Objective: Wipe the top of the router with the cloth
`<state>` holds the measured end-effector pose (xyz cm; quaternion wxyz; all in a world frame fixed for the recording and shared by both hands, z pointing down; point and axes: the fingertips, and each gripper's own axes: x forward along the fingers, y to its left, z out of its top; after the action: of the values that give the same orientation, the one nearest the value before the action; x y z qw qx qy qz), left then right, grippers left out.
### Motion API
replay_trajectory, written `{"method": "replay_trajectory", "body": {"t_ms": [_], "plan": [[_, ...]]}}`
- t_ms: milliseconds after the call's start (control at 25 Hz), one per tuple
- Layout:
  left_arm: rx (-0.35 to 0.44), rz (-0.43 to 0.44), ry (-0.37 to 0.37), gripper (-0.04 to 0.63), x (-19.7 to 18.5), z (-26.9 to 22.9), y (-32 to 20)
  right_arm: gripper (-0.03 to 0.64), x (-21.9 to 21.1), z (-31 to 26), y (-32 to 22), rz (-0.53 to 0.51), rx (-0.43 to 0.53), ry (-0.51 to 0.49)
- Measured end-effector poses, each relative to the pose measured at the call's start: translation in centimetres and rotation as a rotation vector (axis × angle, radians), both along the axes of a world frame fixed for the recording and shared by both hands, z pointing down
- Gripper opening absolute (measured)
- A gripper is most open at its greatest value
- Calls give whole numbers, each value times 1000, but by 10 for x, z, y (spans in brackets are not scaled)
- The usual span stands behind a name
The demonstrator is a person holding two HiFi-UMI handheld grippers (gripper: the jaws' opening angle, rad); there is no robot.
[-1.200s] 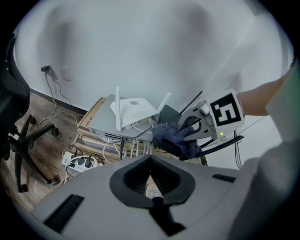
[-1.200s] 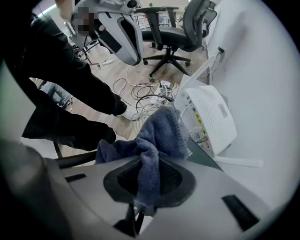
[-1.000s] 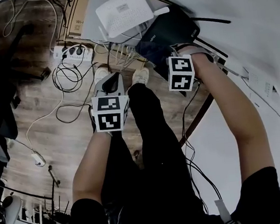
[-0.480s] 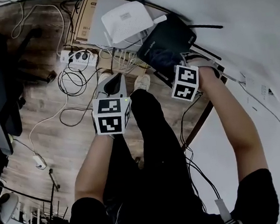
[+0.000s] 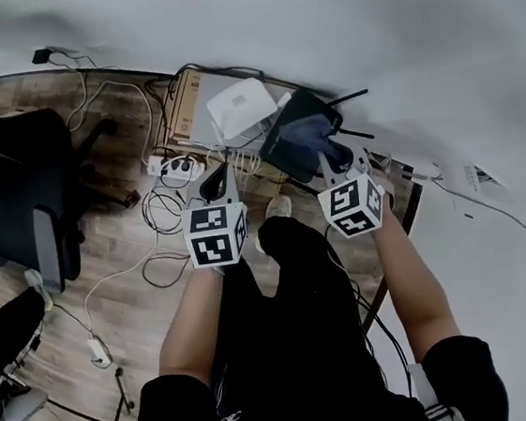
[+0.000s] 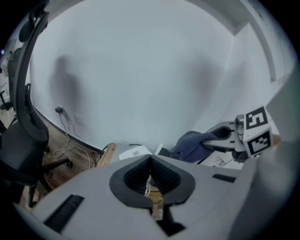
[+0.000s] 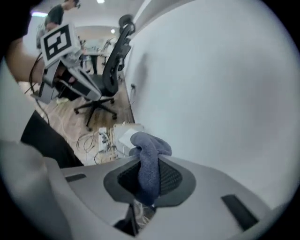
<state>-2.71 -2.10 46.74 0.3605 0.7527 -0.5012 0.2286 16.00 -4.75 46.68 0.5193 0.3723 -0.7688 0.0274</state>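
Black router [image 5: 299,133] lies just ahead of your right gripper [image 7: 151,165], whose fingers pinch the blue cloth [image 7: 147,143]. Your left gripper [image 6: 150,161] hovers beside the router, fingers pressed together, empty. Snag an antenna [image 5: 349,99] and the cloth may pull free.

An office. A wood-look floor [image 5: 133,314] meets a plain white wall [image 5: 335,17]. A black wheeled desk chair [image 5: 30,198] stands on the floor. Along the foot of the wall lie a power strip [image 5: 175,168] with plugs in it, loose cables [image 5: 160,216], a cardboard box [image 5: 185,110], a white router [image 5: 243,108] and a black router [image 5: 303,134]. Far behind, ceiling lights [image 7: 101,2] shine over an open room.
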Motion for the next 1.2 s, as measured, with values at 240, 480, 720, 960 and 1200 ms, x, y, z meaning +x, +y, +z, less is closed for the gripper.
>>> {"method": "replay_trajectory", "body": {"t_ms": [240,480,720,960,1200], "plan": [[153,-22,-4,2,-7,-133,-12,40,-18,-140,1,263,164,-410],[269,-26,-4,2,-23,-258,-2,41,-16,-287,9,355,389,-690],[467,11,-62,2,-38,-390,-31,41,-13,-405,5,339,625,-804],[617,21,-82,2,-21,-459,-59,41,22,-444,-18,437,754,-900],[675,40,-14,2,-32,-496,-42,40,13,-509,-8,465,850,-893]]}}
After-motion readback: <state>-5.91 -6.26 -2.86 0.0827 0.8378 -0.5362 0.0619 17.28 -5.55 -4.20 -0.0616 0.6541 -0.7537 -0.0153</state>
